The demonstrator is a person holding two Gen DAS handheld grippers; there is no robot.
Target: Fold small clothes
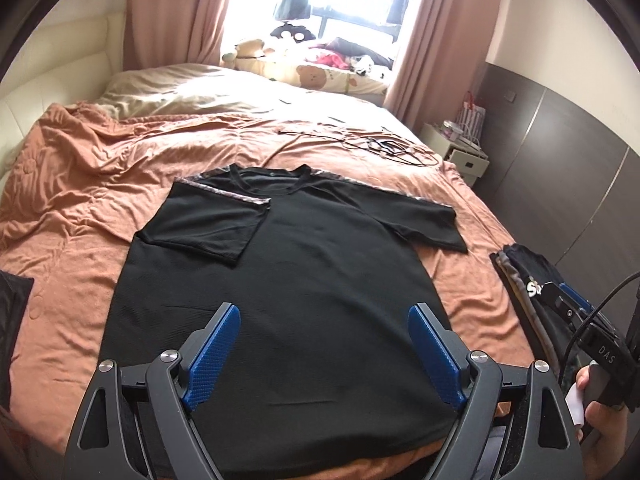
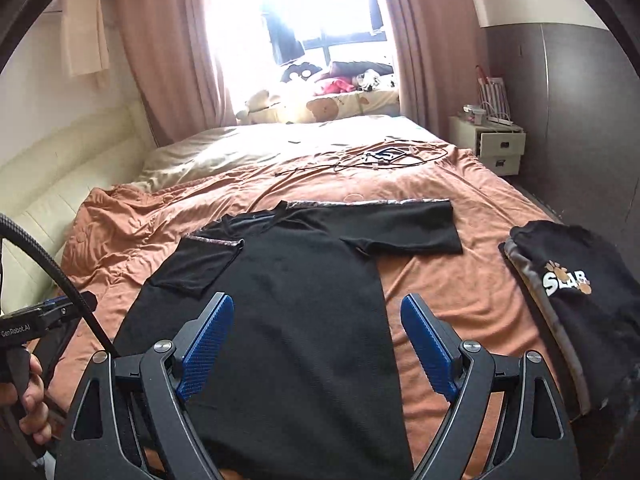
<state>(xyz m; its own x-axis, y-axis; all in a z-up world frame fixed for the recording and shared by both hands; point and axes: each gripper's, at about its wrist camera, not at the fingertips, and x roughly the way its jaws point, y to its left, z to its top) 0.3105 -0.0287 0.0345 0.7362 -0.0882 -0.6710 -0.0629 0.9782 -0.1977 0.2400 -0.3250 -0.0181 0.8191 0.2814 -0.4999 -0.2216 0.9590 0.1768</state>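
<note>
The shirt (image 1: pixel 280 280) lay flat on the bed (image 1: pixel 80 200), filling the middle of the frame, collar toward the window, so its edges were easy to reach. One sleeve (image 1: pixel 208 228), left of centre, was already turned in over the body; the other (image 2: pixel 400 228) lay spread out. My left jaws (image 1: pixel 324 356) and right jaws (image 2: pixel 318 344) stood apart, empty, above the hem. A folded shirt (image 2: pixel 576 280) sat aside at the right edge, clear of the work.

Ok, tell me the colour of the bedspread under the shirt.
Salmon orange bedspread; right wrist view shows it best.
</note>
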